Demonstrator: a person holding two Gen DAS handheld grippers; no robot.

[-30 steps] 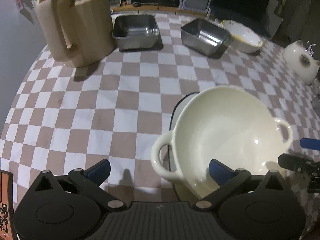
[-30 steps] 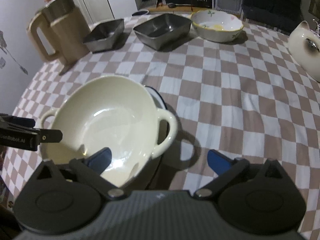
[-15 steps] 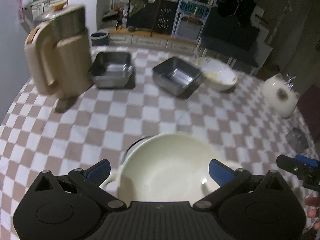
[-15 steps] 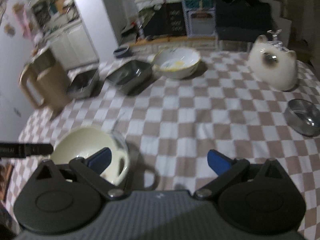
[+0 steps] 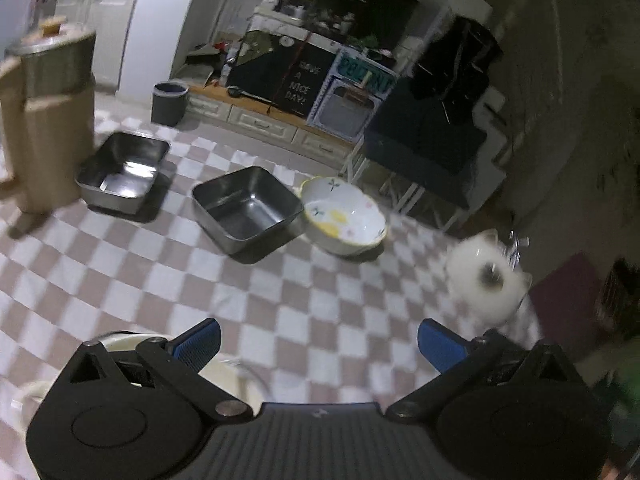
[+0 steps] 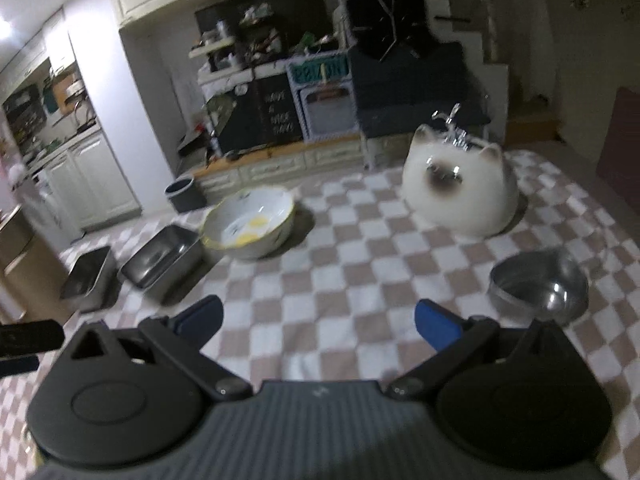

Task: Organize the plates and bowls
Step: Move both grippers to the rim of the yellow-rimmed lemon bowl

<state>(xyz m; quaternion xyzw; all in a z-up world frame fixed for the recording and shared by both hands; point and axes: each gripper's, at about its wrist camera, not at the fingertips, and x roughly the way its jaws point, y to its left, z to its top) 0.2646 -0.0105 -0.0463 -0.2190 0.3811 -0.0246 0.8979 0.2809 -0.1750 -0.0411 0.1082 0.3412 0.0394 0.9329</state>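
My left gripper is open and empty above the checkered table, and only a sliver of the cream two-handled bowl shows under its left finger. Ahead stand two square steel trays and a white flowered bowl. My right gripper is open and empty too, held high over the table. It faces the flowered bowl, both steel trays and a round steel bowl at the right.
A white cat-shaped ceramic pot stands at the table's far right. A tall beige jug with a steel lid stands far left. Checkered cloth lies bare between the bowls. Cabinets and a chalkboard sign stand beyond the table.
Both grippers have lifted up and back from the cream bowl, which has slid out of view beneath them. Both views now tilt up toward the far end of the table.
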